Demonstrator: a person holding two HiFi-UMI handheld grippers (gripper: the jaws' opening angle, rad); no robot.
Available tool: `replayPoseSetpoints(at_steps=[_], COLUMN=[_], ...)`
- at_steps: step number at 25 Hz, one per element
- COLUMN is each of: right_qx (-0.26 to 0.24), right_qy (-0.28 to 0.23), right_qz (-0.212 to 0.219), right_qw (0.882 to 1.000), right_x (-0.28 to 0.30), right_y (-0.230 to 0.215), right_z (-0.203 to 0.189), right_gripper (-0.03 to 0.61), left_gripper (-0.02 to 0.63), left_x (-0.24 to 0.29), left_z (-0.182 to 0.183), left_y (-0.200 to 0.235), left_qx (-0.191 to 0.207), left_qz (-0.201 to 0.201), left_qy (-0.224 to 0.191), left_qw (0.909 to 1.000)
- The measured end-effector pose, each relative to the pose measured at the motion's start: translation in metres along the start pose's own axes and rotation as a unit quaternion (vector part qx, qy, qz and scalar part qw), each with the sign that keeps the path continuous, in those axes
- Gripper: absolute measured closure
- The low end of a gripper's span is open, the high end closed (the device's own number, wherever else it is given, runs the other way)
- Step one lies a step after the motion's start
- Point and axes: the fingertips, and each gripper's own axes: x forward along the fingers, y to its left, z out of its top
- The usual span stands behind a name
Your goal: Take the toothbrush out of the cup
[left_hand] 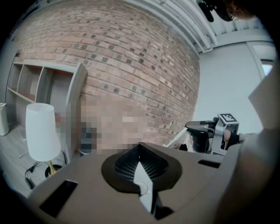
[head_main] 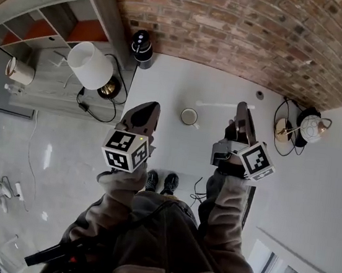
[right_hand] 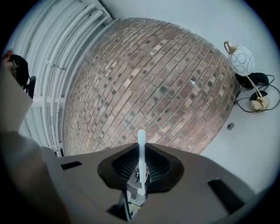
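A white cup [head_main: 190,116] stands on the white table [head_main: 178,84] below and between my two grippers. My right gripper [head_main: 243,109] is shut on the white toothbrush [head_main: 219,105], which sticks out level to the left, above and clear of the cup. In the right gripper view the toothbrush [right_hand: 141,153] stands up between the jaws of the right gripper [right_hand: 140,183], in front of the brick wall. My left gripper [head_main: 152,107] hangs left of the cup, jaws together and empty. In the left gripper view it [left_hand: 141,175] points at the brick wall, and the right gripper [left_hand: 202,133] shows at the right.
A lamp with a white shade [head_main: 90,64] and a black cylinder [head_main: 141,46] stand at the table's left end by a shelf unit [head_main: 43,16]. A globe lamp [head_main: 313,128] with cables lies at the right. The brick wall [head_main: 247,30] runs along the back.
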Motion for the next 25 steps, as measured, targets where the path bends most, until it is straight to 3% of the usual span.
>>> replayPoseSetpoints(at_steps=[6, 11, 22, 25], right_qx=[0.021, -0.002, -0.038, -0.114], right_qy=[-0.061, -0.097, -0.12, -0.113], right_qz=[0.044, 0.084, 0.116, 0.098], right_qw=[0.997, 0.992, 0.985, 0.982], right_x=[-0.022, -0.03, -0.031, -0.027], right_y=[0.058, 0.098, 0.126, 0.133], right_z=[0.054, 0.092, 0.127, 0.124], right_gripper=[0.534, 0.532, 0.534, 0.534], left_gripper=[0.623, 0.623, 0.623, 0.623], left_x=[-0.011, -0.013, -0.011, -0.01], left_z=[0.083, 0.132, 0.174, 0.179], left_y=[-0.026, -0.044, -0.06, -0.062], left_qx=[0.034, 0.059, 0.088, 0.097], left_qz=[-0.014, -0.03, -0.039, -0.039], left_qy=[-0.075, -0.117, -0.15, -0.154], left_qw=[0.9965, 0.9909, 0.9839, 0.9826])
